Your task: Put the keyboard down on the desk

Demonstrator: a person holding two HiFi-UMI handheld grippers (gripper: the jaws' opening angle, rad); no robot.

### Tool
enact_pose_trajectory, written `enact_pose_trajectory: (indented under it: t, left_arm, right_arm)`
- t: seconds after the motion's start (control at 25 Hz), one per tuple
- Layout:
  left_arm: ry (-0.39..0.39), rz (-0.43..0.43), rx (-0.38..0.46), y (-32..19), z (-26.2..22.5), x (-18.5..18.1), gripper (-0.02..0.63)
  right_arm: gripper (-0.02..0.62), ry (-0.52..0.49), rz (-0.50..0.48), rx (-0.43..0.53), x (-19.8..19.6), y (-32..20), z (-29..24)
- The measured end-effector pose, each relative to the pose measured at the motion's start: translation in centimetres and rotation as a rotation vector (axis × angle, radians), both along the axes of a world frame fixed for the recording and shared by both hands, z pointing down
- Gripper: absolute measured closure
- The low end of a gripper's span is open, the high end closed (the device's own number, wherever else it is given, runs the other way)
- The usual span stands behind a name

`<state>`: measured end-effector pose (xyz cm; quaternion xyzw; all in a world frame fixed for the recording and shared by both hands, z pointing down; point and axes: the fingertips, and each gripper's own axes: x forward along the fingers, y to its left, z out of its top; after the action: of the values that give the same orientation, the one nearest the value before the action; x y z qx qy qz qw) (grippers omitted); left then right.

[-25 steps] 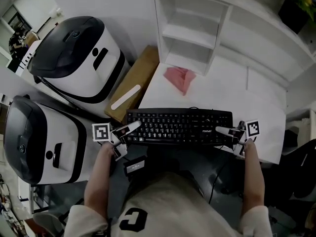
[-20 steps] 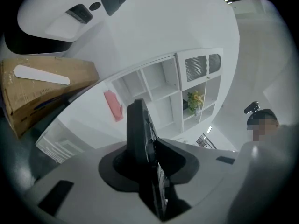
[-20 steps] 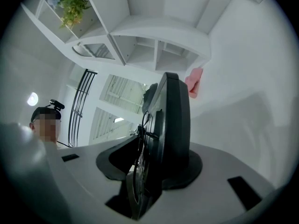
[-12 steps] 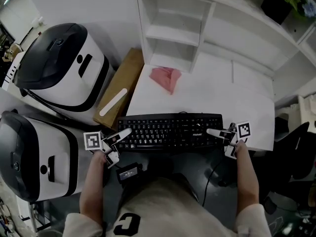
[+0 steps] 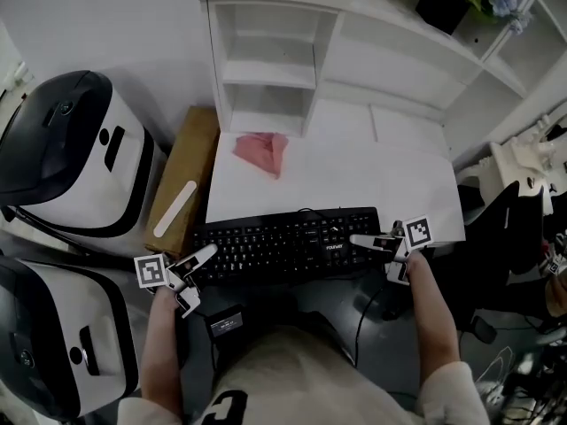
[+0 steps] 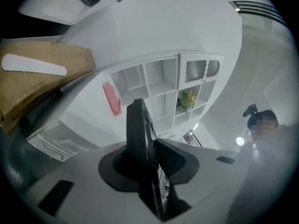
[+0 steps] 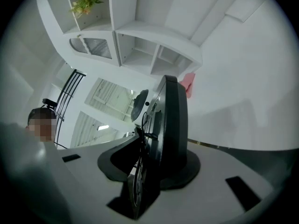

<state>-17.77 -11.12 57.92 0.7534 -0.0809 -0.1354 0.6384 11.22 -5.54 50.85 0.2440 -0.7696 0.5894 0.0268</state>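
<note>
While clamped endwise, black keyboard point(image 5: 283, 243)

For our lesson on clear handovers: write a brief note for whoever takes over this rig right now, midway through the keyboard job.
Left gripper: shut on the left end of the black keyboard.
Right gripper: shut on its right end.
Things: the black keyboard lies across the near edge of the white desk, its front part past the edge; whether it rests there cannot be told. A pink cloth lies further back, apart from it.
Done: it is at the desk.
Left: probably set it fully on the desktop, then open both grippers.
</note>
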Motion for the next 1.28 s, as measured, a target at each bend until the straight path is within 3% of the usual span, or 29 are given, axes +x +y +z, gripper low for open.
enact_pose_trajectory:
  t: [0.32,0.64,0.88,1.28]
  left_arm:
    - [0.079,0.093,-0.026,0.1,0.5,1.9,0.488]
    - [0.048,0.197,0.069,-0.2,-1.8,6.8,0.488]
    - [0.019,0.256,0.079,0.7,-2.9,11.6,0.486]
    - [-0.051,0.265,0.102,3.9,-4.6,19.8,0.472]
  right_arm:
    - [0.413,0.005,0.096,0.047,0.3,3.0,-1.2]
    - [0.456,0.058,0.213,0.081,4.8,6.2,-2.8]
    - [0.456,0.075,0.272,0.09,9.2,9.0,-3.5]
    - [0.453,0.04,0.289,0.106,17.1,12.4,-4.4]
